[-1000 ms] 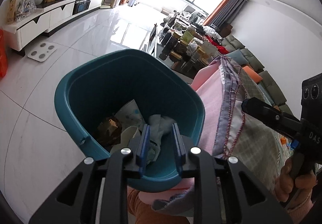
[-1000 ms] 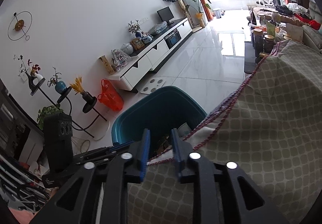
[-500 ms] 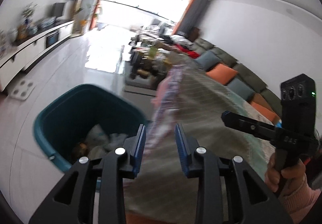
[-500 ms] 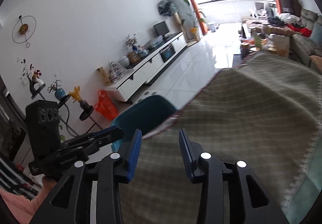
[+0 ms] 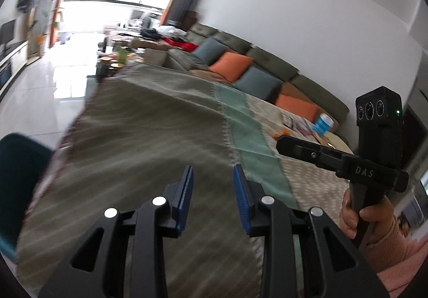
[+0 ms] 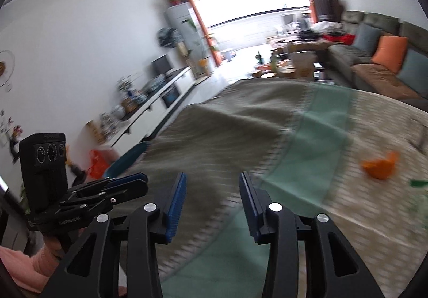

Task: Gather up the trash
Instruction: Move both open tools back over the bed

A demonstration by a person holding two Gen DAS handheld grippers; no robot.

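My left gripper (image 5: 211,177) is open and empty above the cloth-covered table (image 5: 160,132). My right gripper (image 6: 212,185) is open and empty over the same tablecloth (image 6: 240,124). The teal trash bin (image 5: 16,164) stands at the table's left edge; only its rim (image 6: 128,158) shows in the right wrist view. An orange peel (image 6: 379,165) lies on the cloth to the right, with green scraps (image 6: 417,183) beside it. In the left wrist view the right gripper (image 5: 289,144) hovers at the right, near a blue-and-white cup (image 5: 322,124) and small orange bits (image 5: 282,132).
A sofa with orange and grey cushions (image 5: 232,65) runs behind the table. A white TV cabinet (image 6: 155,110) lines the left wall, with a red bag (image 6: 97,164) on the floor beside the bin. A cluttered coffee table (image 6: 289,67) stands farther back.
Both grippers have swung away from the bin toward the tabletop and opened wider. The lifted tablecloth edge has dropped back flat. The bin has slid to the left edge of view.
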